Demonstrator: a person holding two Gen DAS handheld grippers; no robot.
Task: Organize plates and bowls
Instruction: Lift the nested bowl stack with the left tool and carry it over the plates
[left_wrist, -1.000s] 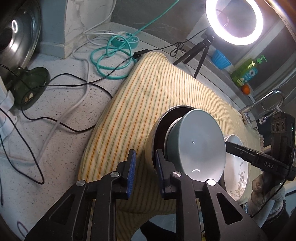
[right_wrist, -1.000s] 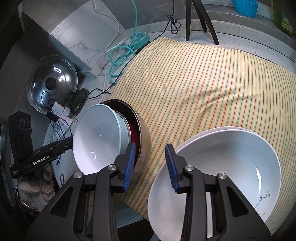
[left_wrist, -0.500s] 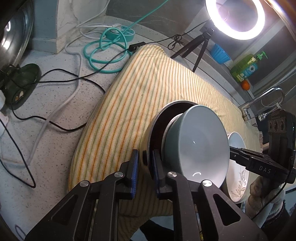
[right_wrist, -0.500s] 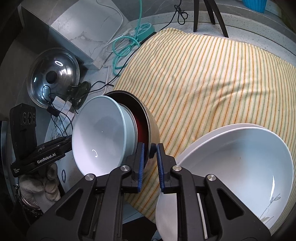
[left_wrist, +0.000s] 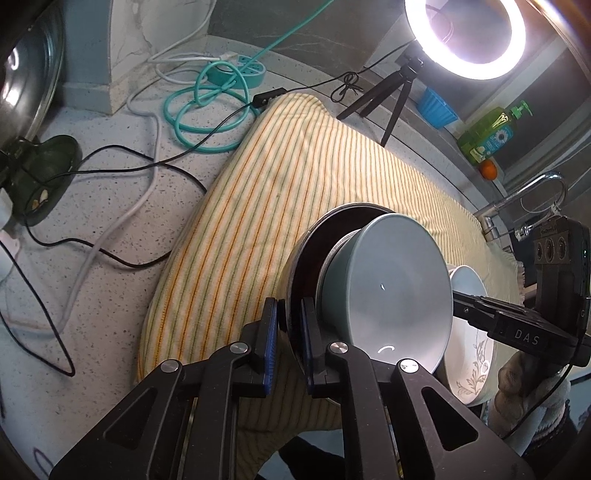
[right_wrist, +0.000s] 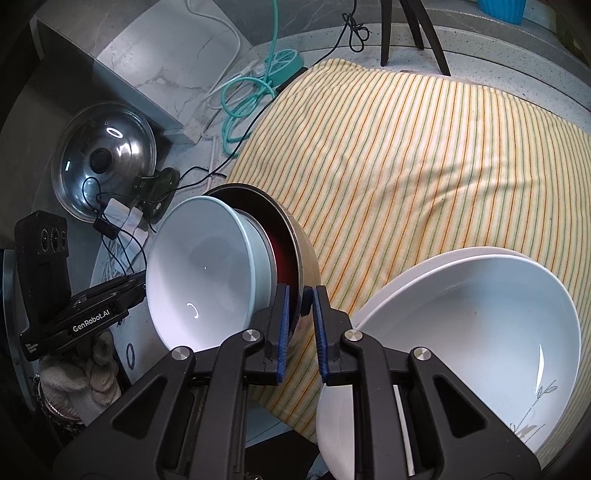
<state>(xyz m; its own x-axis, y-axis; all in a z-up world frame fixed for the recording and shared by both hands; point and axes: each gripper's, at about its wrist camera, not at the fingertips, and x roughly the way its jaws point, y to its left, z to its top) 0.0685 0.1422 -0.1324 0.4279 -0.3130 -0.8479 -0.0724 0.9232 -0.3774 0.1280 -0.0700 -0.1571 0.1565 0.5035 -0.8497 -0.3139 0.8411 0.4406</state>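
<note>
— Where are your two grippers right now?

— Both are clamped on the same thing. My left gripper (left_wrist: 289, 334) pinches the rim of the metal bowl (left_wrist: 301, 258) from one side, and my right gripper (right_wrist: 298, 326) pinches the opposite rim (right_wrist: 306, 273), one blue pad inside the wall and one outside on each. Their jaws have just been closing, and the rim is now held between them.

— And where is the bowl?

— At the near edge of the striped cloth (left_wrist: 280, 177), tipped up on its side. A pale blue bowl (left_wrist: 391, 291) nests inside it, its mouth turned towards my left gripper's side.

— So what does the next move depend on?

— I judge it's balance. The pale bowl is glazed, smooth and loose in the steel, so any further tilt could slide it out.

— Anything close by?

— Just beside my right gripper, two white dishes (right_wrist: 480, 317) are stacked, glossy, with a fine plant motif, also at the near edge. Beyond them the cloth is bare.
</note>
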